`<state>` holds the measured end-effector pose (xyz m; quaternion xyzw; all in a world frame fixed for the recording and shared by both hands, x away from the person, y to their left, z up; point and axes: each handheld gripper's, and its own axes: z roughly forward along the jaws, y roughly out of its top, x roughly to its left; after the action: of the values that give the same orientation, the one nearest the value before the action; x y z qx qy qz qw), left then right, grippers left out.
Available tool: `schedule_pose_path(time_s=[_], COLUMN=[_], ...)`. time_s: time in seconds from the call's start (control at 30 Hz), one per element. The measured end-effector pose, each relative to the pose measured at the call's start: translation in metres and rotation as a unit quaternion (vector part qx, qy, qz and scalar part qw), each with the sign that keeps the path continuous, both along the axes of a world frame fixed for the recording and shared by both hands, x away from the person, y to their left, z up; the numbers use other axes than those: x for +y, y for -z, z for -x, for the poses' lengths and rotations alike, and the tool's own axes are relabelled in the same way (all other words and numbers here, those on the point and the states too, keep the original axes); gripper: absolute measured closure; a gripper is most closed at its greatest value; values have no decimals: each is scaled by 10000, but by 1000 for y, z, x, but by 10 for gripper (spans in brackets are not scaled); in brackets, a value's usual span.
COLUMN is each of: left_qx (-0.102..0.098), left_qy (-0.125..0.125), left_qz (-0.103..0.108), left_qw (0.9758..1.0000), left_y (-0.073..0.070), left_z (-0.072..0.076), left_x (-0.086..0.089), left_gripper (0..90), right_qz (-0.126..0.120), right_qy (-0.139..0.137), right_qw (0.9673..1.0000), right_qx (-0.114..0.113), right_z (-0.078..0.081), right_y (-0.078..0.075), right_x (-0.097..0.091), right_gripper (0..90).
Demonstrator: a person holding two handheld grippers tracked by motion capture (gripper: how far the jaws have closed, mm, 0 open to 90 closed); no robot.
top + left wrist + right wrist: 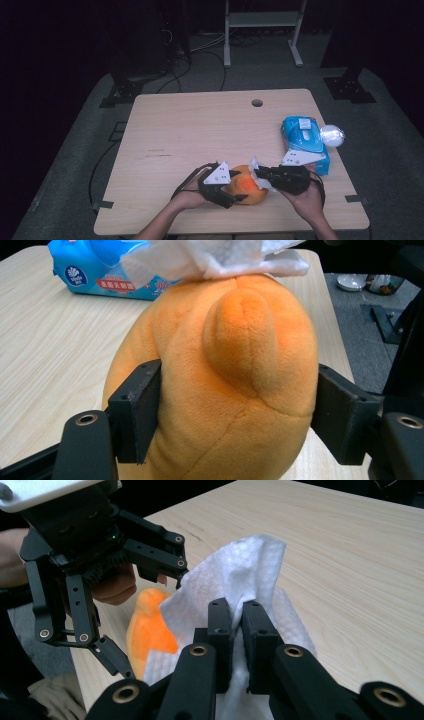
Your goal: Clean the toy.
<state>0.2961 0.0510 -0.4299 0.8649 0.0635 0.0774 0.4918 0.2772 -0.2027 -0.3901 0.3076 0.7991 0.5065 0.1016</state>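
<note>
Orange plush toy [248, 189]: lying near table [200, 130] front edge, being clamped at both flanks by left gripper [232, 192]. White tissue [260, 172]: draping over toy's top, being pinched between nearly closed jaws of right gripper [261, 173]. Blue tissue pack [304, 142]: sitting near right edge.

Both forearms come in bare, no sleeves showing. The left gripper [235, 192] is black, topped by a grey three-cornered plate dotted with small dark marks, a black cable looping behind. The right gripper [239, 625] shows black jointed bars, brass-ringed screws, blocky pads.
</note>
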Motion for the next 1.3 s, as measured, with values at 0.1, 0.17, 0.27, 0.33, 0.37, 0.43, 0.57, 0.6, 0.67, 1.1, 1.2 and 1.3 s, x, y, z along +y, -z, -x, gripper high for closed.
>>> schedule_pose_path(time_s=[0.1,0.17,0.27,0.33,0.37,0.43,0.57,0.6,0.67,1.1,1.2,1.3], left_qx=[31,81,57,74,95,141,366,410,460,762,837,824], left_qy=[-77,-135,-146,-167,-216,-278,-432,-454,-474,-688,-676,-705], left_qz=[27,41,12,38,78,111,258,290,320,462,481,458], left_qw=[10000,9999,9999,9998,9997,9995,9981,9977,9973,9936,9930,9930], left_y=[0,0,-1,0,0,-1,-1,-1,0,1,2,2], left_z=[-1,-1,-1,-2,-2,-4,-10,-12,-14,-21,-23,-23], left_x=[-2,-4,-5,-5,-4,-2,3,3,4,14,14,13], left_gripper=[279,278,275,274,274,273,267,265,266,256,255,247], right_qz=[-21,-122,-108,59,149,151,246,261,225,112,-46,-59], right_qy=[-50,-238,-549,-603,-548,-413,55,141,239,307,361,291], right_qw=[10000,9996,9982,9975,9974,9980,9987,9987,9987,9987,9990,9991], right_qx=[-30,-78,-221,-362,-438,-448,-451,-417,-395,-387,-257,-288], right_z=[3,7,15,21,21,18,8,6,5,3,0,3], right_y=[-2,-4,-9,-11,-12,-11,-3,-1,1,5,8,7], right_x=[4,12,30,38,39,34,15,11,6,0,-6,1], right_gripper=[834,833,833,833,833,833,831,831,832,830,830,829])
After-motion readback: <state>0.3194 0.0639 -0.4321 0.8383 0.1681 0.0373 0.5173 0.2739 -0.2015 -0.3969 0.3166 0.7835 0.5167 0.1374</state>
